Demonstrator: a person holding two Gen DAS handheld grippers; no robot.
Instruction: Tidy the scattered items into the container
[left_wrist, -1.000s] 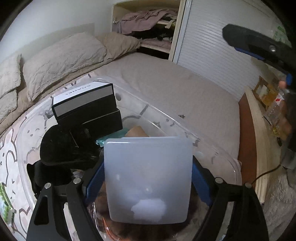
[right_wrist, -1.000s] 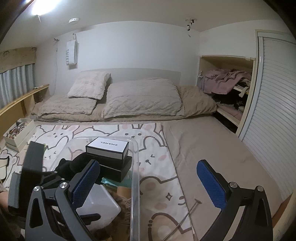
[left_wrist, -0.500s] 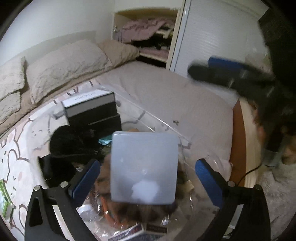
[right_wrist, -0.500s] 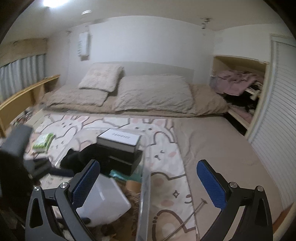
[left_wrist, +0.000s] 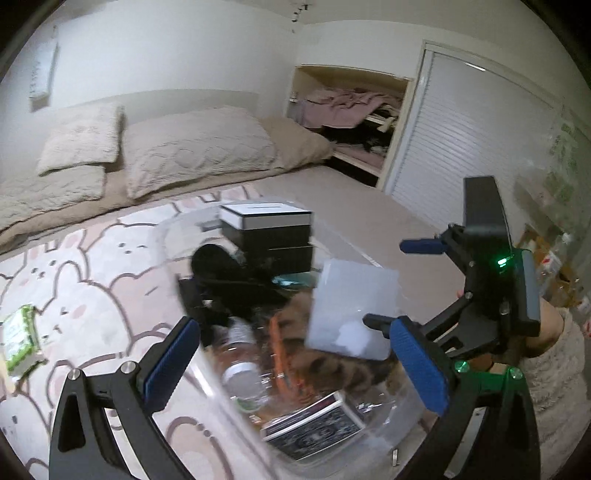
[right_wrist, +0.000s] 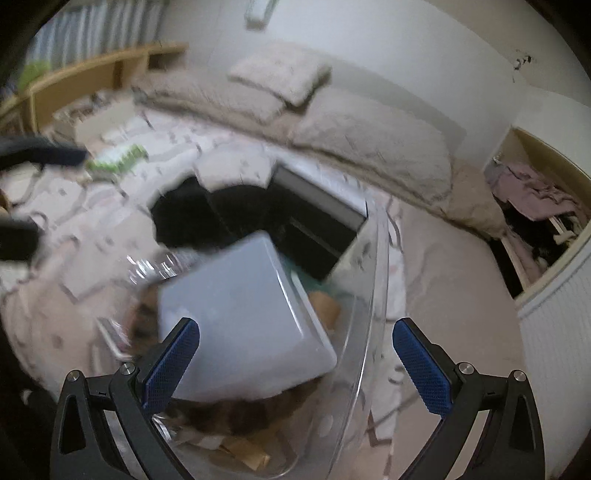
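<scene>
A clear plastic container (left_wrist: 170, 254) (right_wrist: 377, 280) lies on the bed with several items in it. On top of them rests a frosted white plastic box (left_wrist: 352, 306) (right_wrist: 243, 314), tilted. A black-and-white box (left_wrist: 266, 218) (right_wrist: 317, 218), a black item (left_wrist: 221, 266), a bottle (left_wrist: 243, 373) and a patterned card box (left_wrist: 314, 424) lie around it. My left gripper (left_wrist: 295, 362) stands open above the container's near end, gripping nothing. My right gripper (right_wrist: 295, 365) (left_wrist: 397, 284) is open too, just behind the frosted box, its pads not pressing on it.
A green packet (left_wrist: 18, 336) (right_wrist: 118, 158) lies on the bunny-print blanket (left_wrist: 92, 295) left of the container. Pillows (left_wrist: 199, 147) line the head of the bed. A clothes shelf (left_wrist: 351, 110) and a slatted door (left_wrist: 461, 147) stand to the right.
My left gripper opened, let go of the frosted box and pulled back; the box now rests in the container. My right gripper rolled and dropped toward the container, close behind the box.
</scene>
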